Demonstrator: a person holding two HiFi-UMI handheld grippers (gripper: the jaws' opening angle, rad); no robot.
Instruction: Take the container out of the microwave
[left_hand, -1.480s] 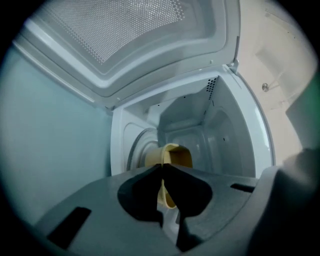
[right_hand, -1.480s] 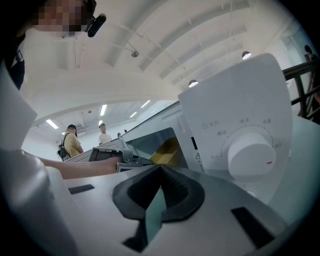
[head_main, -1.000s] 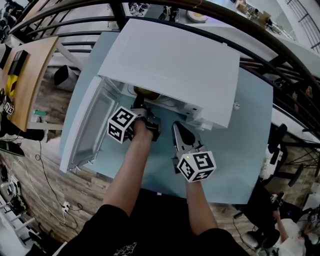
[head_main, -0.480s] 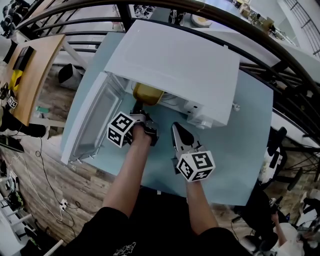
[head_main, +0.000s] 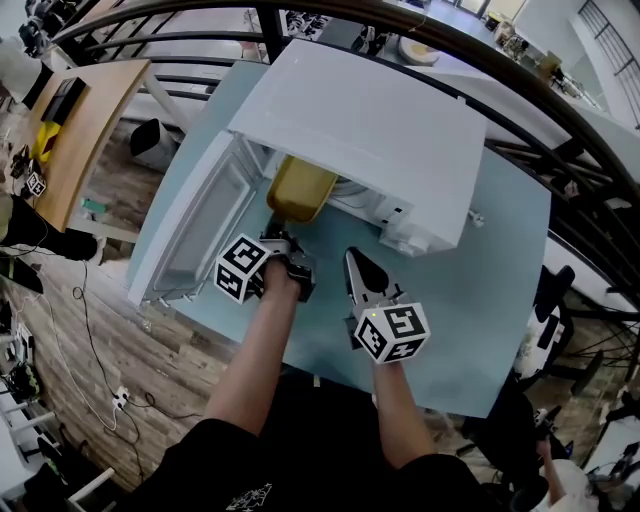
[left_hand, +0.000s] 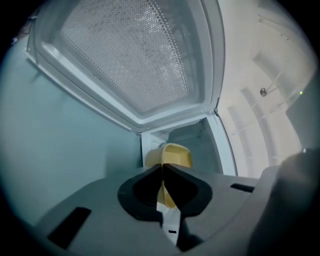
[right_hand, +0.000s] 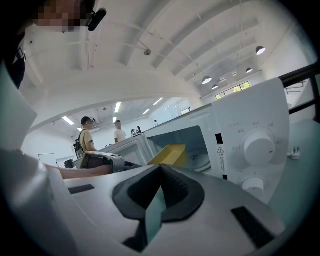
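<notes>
A yellow container (head_main: 298, 190) sticks halfway out of the white microwave (head_main: 370, 130), tilted over the cavity's front edge. My left gripper (head_main: 283, 238) is shut on its near rim; in the left gripper view the jaws pinch the yellow container (left_hand: 172, 156) at my left gripper (left_hand: 162, 169). My right gripper (head_main: 358, 265) hovers over the table in front of the microwave, shut and holding nothing. From the right gripper view the container (right_hand: 170, 154) shows in the open cavity, past my right gripper (right_hand: 160, 169).
The microwave door (head_main: 195, 225) swings open to the left. Its knobs (right_hand: 257, 147) are on the right side of the front. The light blue table (head_main: 470, 300) carries the microwave. A wooden table (head_main: 75, 130) stands at far left; black railings run behind.
My left gripper has drawn the yellow container outward from the cavity, so much more of it shows. The right gripper has stayed put.
</notes>
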